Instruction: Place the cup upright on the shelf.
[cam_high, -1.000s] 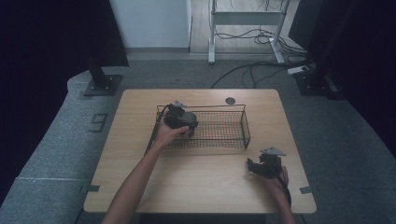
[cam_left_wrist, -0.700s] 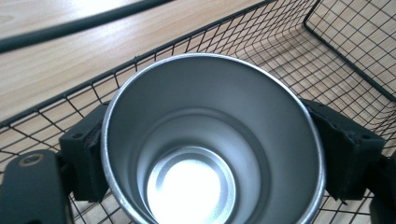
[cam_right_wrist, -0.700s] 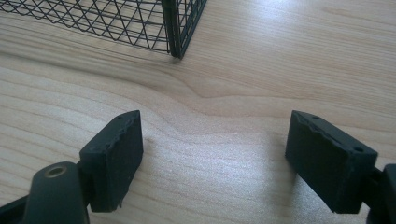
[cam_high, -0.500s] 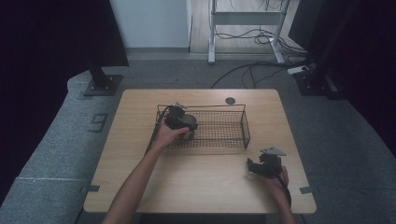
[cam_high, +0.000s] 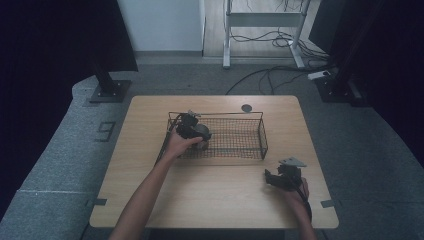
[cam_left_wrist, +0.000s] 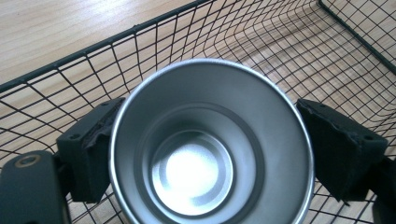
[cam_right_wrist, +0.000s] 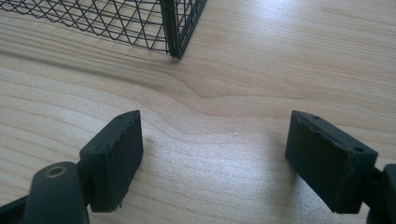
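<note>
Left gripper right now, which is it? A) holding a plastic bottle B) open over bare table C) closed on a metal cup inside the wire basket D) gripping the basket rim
C: in the left gripper view the left gripper has a jaw pressed on each side of the metal cup, with the wire basket mesh around and beneath it.

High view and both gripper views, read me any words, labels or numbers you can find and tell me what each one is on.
"9": a single large digit on the grey floor mat, left of the table.
No text on the metal cup, the wire basket or either set of tongs.
</note>
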